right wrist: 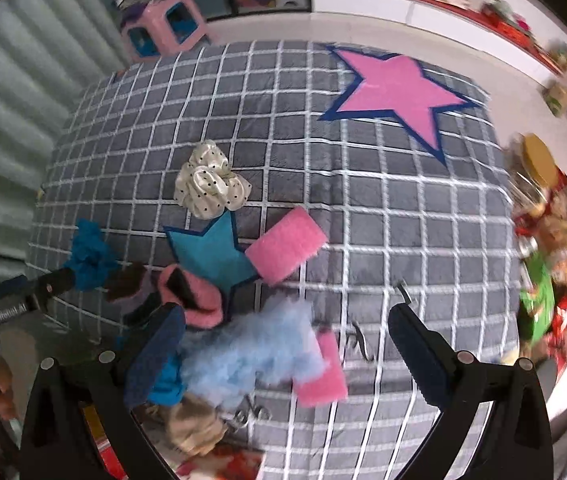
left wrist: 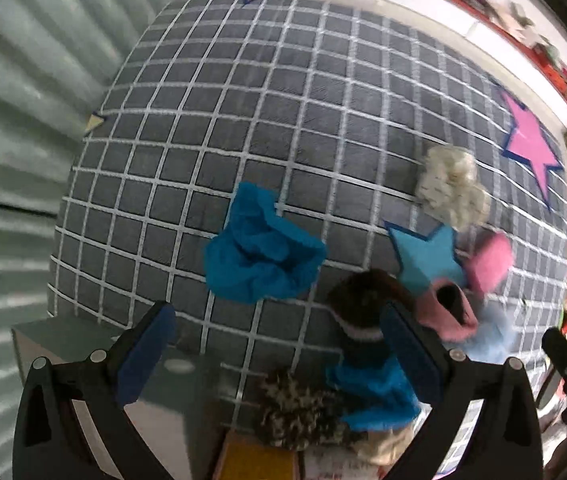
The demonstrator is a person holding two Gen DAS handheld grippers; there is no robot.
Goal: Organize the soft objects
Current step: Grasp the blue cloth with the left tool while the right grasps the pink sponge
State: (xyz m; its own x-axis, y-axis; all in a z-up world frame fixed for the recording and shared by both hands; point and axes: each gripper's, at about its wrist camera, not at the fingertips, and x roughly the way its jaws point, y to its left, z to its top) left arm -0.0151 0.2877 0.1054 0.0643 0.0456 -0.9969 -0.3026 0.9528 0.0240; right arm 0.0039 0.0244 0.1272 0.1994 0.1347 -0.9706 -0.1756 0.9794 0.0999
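- Left gripper (left wrist: 279, 336): jaws spread wide, empty, above blue scrunchie (left wrist: 261, 254).
- Right gripper (right wrist: 287, 340): wide open, empty, over fluffy light-blue item (right wrist: 255, 356).
- Step: selection, probably; next move calls for lowering and closing on one item.

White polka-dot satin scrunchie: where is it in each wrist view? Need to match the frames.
Left wrist: white polka-dot satin scrunchie sits right of centre on the grey grid-pattern mat, blurred.
Right wrist: the scrunchie lies left of centre, sharp.
Shared landmark: the small blue felt star is just below the scrunchie in both views.
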